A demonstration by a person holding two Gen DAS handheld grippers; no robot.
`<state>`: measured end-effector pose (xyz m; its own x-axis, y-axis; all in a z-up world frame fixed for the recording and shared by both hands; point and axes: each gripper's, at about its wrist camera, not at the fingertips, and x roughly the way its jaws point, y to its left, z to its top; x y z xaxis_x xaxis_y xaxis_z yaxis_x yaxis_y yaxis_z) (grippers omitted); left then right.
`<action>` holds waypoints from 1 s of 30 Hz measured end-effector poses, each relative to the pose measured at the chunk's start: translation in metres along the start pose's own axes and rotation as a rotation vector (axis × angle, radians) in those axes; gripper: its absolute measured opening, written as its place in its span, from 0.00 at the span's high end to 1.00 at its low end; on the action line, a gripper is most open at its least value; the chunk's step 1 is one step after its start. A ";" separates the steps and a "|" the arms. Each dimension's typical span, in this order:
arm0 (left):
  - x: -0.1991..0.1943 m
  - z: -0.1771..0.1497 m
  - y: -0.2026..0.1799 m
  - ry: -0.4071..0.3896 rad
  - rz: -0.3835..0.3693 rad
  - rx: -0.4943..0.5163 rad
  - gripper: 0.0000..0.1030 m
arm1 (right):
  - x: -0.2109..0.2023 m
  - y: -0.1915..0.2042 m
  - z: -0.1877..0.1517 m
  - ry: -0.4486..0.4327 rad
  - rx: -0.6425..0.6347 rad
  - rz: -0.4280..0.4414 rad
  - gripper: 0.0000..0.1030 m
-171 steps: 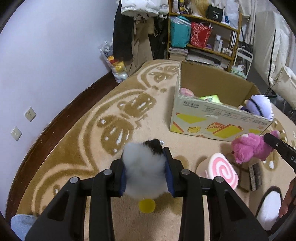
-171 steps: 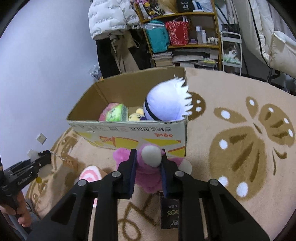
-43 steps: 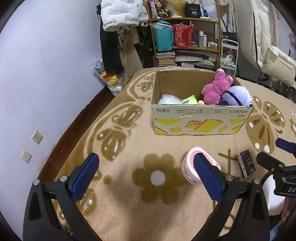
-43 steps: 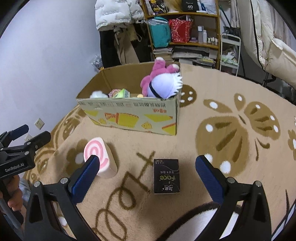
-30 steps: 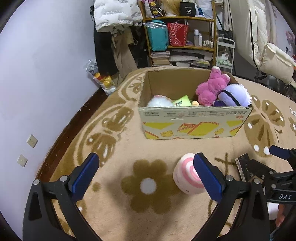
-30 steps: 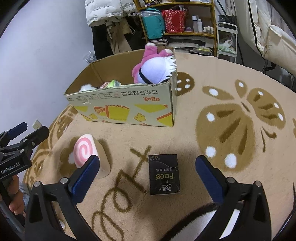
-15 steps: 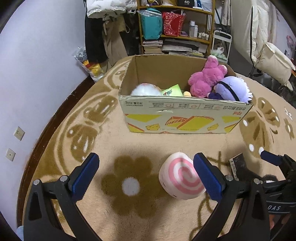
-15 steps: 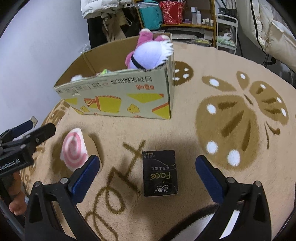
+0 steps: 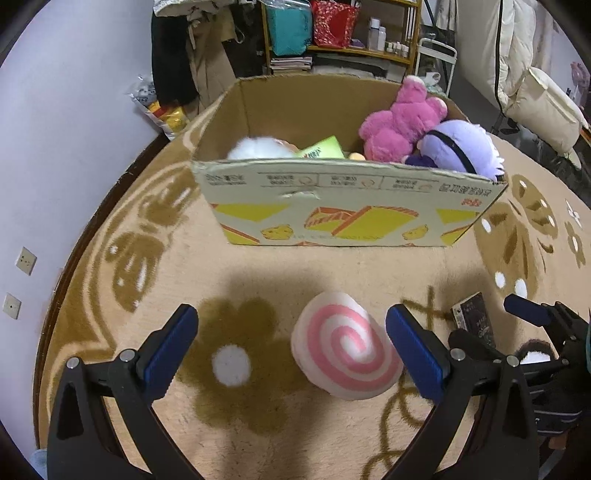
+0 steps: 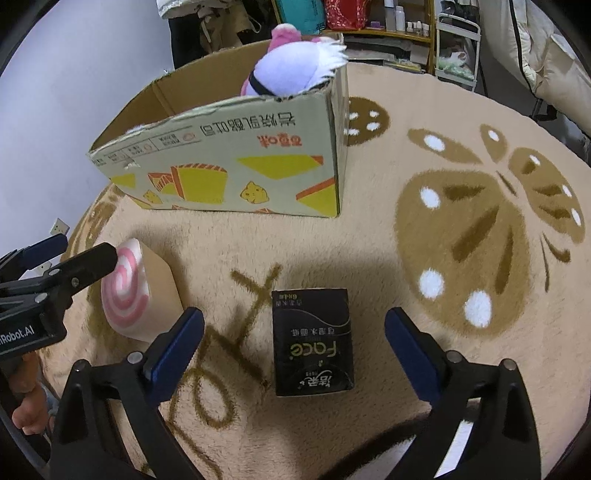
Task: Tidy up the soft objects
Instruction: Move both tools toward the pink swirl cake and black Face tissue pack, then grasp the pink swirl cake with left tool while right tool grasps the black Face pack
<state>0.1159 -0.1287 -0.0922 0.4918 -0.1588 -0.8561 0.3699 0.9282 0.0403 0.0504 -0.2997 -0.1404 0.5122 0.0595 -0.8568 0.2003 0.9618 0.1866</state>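
A pink-and-white swirl roll cushion lies on the rug between the fingers of my open left gripper, nearer the right finger; it also shows in the right wrist view. A cardboard box stands behind it, holding a pink plush, a purple plush, a white plush and a green item. My open right gripper hovers over a black tissue pack. The box is beyond it.
The patterned beige rug covers the floor. A shelf with bags and bottles and hanging clothes stand behind the box. A wall with sockets is on the left. A white padded seat is at the far right.
Both grippers have dropped and moved forward. The swirl cushion now lies between the left fingers, and the black pack between the right fingers. Both stay open.
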 end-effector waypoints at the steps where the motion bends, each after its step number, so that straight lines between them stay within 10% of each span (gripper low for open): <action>1: 0.002 -0.001 -0.002 0.004 0.001 0.003 0.02 | 0.001 0.001 0.000 0.003 -0.001 0.000 0.04; 12: 0.018 -0.005 -0.015 0.052 -0.030 0.035 0.02 | 0.018 -0.006 -0.003 0.076 0.019 0.007 0.12; 19: 0.034 -0.010 -0.013 0.125 -0.029 -0.019 0.03 | 0.026 -0.007 -0.009 0.114 0.021 -0.010 0.46; 30: 0.038 -0.020 -0.019 0.175 -0.113 -0.019 0.50 | 0.024 -0.001 -0.012 0.112 -0.004 -0.010 0.52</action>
<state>0.1113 -0.1454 -0.1356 0.3032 -0.2030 -0.9310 0.3991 0.9143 -0.0694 0.0524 -0.2955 -0.1667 0.4133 0.0794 -0.9071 0.2018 0.9634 0.1763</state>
